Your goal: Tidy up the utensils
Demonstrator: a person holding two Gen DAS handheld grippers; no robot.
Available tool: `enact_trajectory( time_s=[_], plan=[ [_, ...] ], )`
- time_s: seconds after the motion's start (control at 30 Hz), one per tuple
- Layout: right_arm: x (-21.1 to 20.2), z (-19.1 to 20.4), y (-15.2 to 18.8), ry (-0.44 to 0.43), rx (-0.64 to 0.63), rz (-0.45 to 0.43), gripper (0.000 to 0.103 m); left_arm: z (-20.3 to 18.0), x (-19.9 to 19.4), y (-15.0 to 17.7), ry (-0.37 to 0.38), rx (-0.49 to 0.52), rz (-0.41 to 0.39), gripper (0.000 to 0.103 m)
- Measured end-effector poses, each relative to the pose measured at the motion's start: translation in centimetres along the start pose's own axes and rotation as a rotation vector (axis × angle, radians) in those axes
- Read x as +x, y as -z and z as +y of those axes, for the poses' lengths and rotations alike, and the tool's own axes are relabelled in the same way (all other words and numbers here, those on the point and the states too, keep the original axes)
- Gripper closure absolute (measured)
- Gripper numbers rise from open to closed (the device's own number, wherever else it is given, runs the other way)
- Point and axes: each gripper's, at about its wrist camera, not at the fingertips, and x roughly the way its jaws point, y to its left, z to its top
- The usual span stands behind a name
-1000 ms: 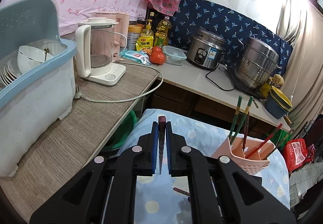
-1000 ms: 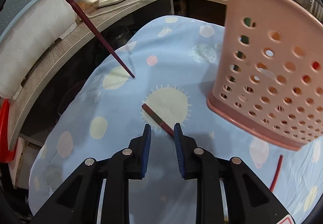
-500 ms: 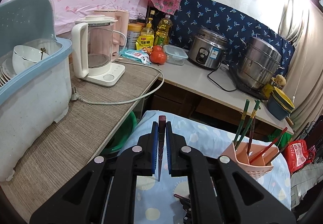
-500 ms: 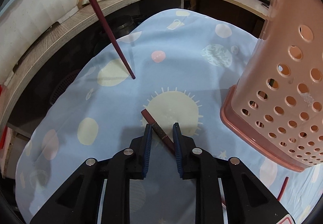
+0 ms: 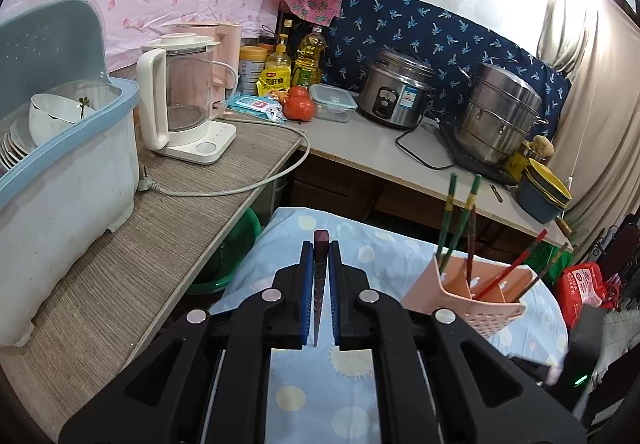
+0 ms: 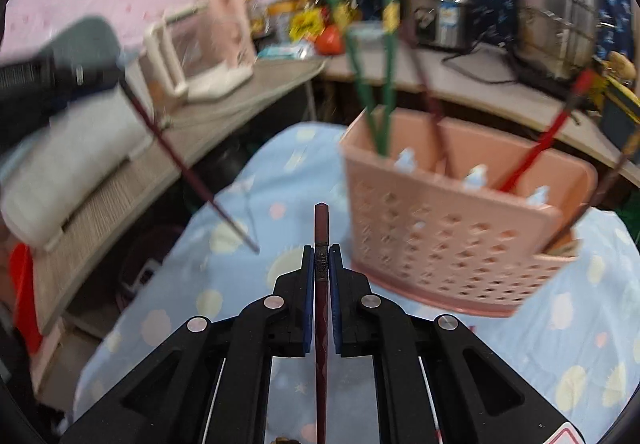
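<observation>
Left gripper [image 5: 321,264]: jaws clamped on a dark chopstick [image 5: 320,244], held above the blue cloth [image 5: 316,384]. Right gripper [image 6: 321,268]: jaws closing, pads already pressed on a second chopstick [image 6: 321,228], which is raised off the cloth and points ahead. Pink holder [image 6: 452,228] is seen just right of it on the cloth, with green, dark and red chopsticks standing in its compartments. Right view is blurred.

A dark red chopstick [image 5: 320,276] is clamped in the left hand-held gripper [image 5: 320,296]; a pink utensil holder [image 5: 472,296] is seen to its right.
</observation>
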Motion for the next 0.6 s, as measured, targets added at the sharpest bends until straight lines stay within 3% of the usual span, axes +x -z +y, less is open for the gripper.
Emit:
enact_trajectory(
  time_s=[0.27, 0.6],
  plan=[
    [-8.2, -4.3, -2.5, 0.034, 0.138, -0.183, 0.095, -2.5, -2.1, 0.6, 0.041, 0.028, 0.001, 0.096],
    [-13.8, -8.1, -5.6, 0.027, 0.222, -0.319, 0.095, -7.0, -4.8, -1.6, 0.143, 0.079, -0.041, 0.096]
  ],
)
